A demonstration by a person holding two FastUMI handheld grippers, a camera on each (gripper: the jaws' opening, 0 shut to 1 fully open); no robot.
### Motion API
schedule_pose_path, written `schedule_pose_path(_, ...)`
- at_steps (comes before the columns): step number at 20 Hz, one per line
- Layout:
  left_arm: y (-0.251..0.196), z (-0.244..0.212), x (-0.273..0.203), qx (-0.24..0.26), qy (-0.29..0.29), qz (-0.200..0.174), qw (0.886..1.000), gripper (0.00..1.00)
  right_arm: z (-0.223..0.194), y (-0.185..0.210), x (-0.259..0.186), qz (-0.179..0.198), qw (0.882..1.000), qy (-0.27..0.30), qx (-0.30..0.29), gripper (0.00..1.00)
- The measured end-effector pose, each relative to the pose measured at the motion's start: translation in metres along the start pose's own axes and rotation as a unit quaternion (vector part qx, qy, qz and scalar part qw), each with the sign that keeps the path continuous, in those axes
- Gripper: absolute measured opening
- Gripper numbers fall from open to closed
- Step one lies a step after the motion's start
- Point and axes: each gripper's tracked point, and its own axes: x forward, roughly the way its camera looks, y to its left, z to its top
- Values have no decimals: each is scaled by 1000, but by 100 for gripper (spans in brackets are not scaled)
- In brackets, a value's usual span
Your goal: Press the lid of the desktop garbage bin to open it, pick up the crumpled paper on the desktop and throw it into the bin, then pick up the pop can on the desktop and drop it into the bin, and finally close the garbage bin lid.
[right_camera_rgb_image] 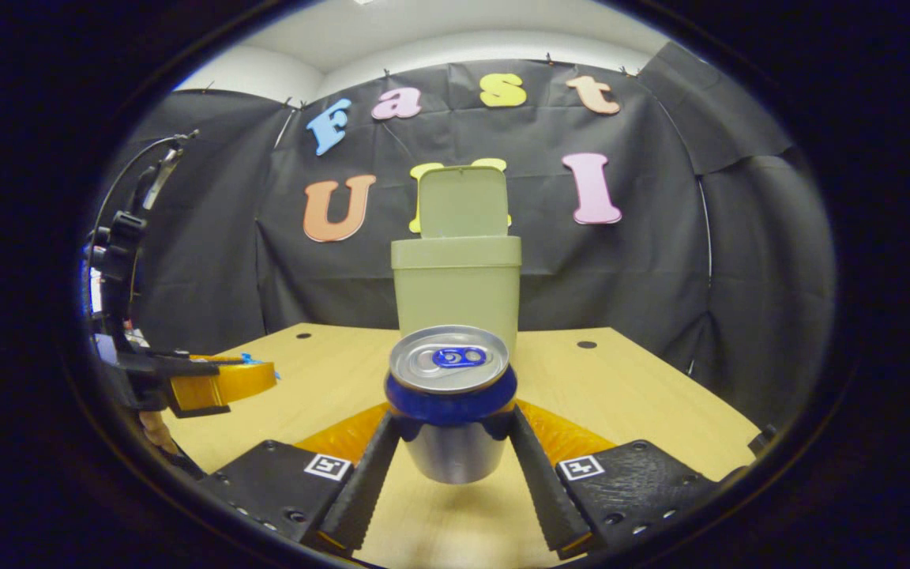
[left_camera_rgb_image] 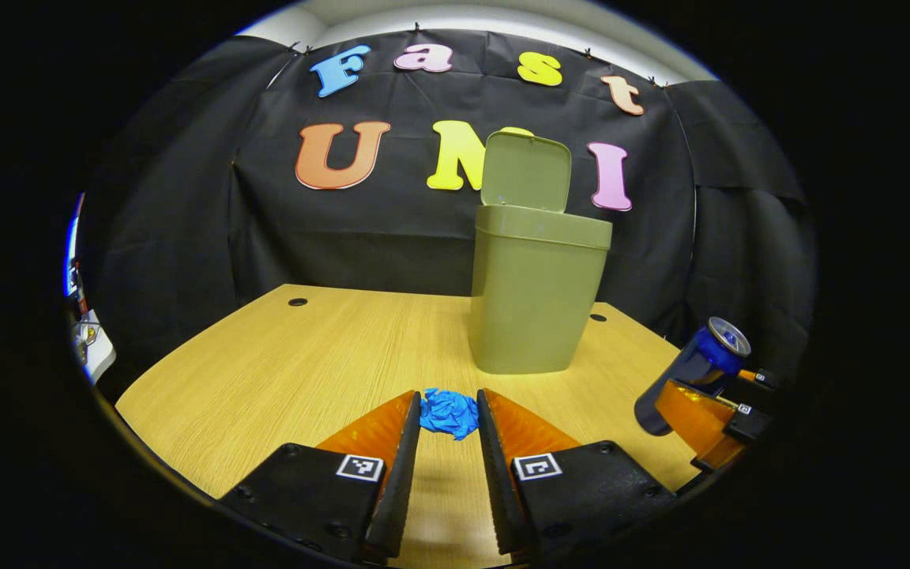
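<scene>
An olive green bin [left_camera_rgb_image: 538, 292] [right_camera_rgb_image: 456, 292] stands at the back of the wooden table [left_camera_rgb_image: 265, 371], its lid [left_camera_rgb_image: 526, 170] [right_camera_rgb_image: 463, 201] tipped up and open. In the left gripper view my left gripper [left_camera_rgb_image: 449, 395] is shut on blue crumpled paper [left_camera_rgb_image: 447, 415], both fingers pressing its sides. The right gripper view catches that gripper [right_camera_rgb_image: 265, 367] at the far left with a bit of paper [right_camera_rgb_image: 250, 357] showing. My right gripper [right_camera_rgb_image: 453, 415] is shut on the blue pop can [right_camera_rgb_image: 449, 359], held off the table in front of the bin. From the left gripper view the can [left_camera_rgb_image: 692, 367] is tilted in the right gripper [left_camera_rgb_image: 670, 393].
Two dark cable holes [left_camera_rgb_image: 298, 302] [left_camera_rgb_image: 598, 318] sit near the table's back corners. A white object [left_camera_rgb_image: 92, 348] hangs off the far left, beyond the table edge. Black cloth walls close in behind and beside the table.
</scene>
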Motion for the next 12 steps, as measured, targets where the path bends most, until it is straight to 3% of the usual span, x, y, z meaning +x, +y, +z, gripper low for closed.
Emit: schedule_pose_path(12,-54,141,74,42,-62,-30,997,45,22,-42,25,-15,999,44,13,80)
